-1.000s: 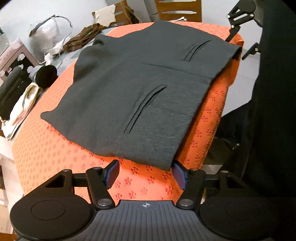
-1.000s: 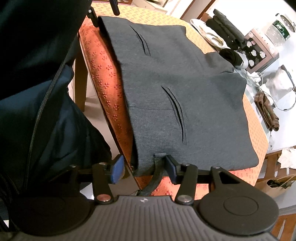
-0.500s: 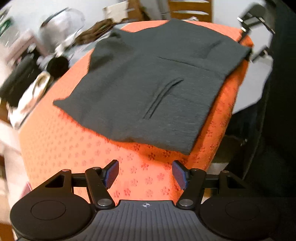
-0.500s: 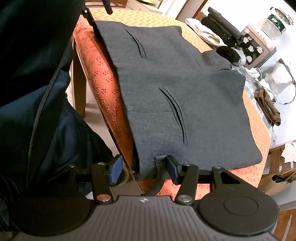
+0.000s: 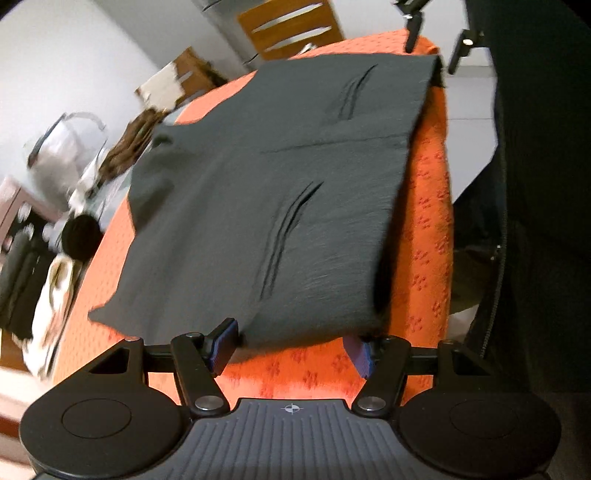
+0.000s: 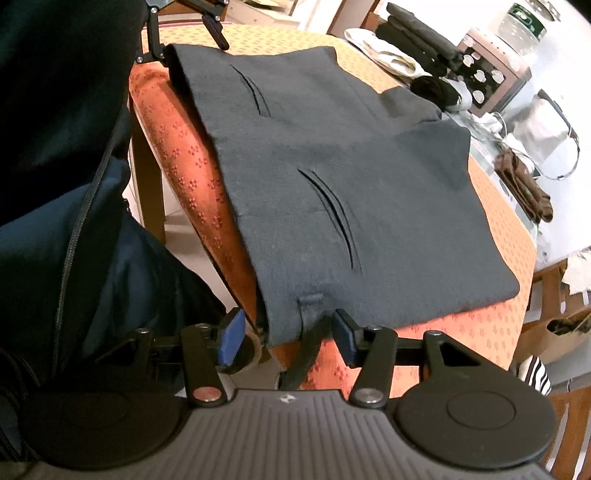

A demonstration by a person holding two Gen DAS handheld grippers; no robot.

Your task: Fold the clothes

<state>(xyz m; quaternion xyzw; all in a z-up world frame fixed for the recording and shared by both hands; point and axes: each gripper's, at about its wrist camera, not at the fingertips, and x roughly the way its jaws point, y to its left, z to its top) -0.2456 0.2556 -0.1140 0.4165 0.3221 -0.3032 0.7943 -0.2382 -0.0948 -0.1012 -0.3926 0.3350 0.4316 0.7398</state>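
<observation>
Dark grey shorts (image 5: 266, 206) with two slit pockets lie flat on the orange flower-print tablecloth (image 5: 314, 373). My left gripper (image 5: 291, 349) is open at the table's edge, and the near hem of the shorts lies loose between its blue pads. In the right wrist view the same shorts (image 6: 332, 177) reach the opposite corner. My right gripper (image 6: 288, 339) is open around that corner, where a belt loop and a dangling dark strap (image 6: 304, 354) sit between the fingers. Each gripper shows small at the far corner in the other view: the right gripper (image 5: 436, 42), the left gripper (image 6: 188, 40).
A person in a dark zip jacket (image 6: 66, 155) stands against the table's edge. Beyond the shorts lie folded black clothes (image 6: 417, 33), a white cloth (image 6: 384, 55), a black rolled sock (image 6: 432, 88), a pink box (image 6: 491, 74), a brown garment (image 6: 524, 184) and a wire-framed bag (image 5: 62, 155).
My left gripper drew back from the shorts, then came in again and rolled, so the hem now lies between its pads. The right gripper has stayed at its corner.
</observation>
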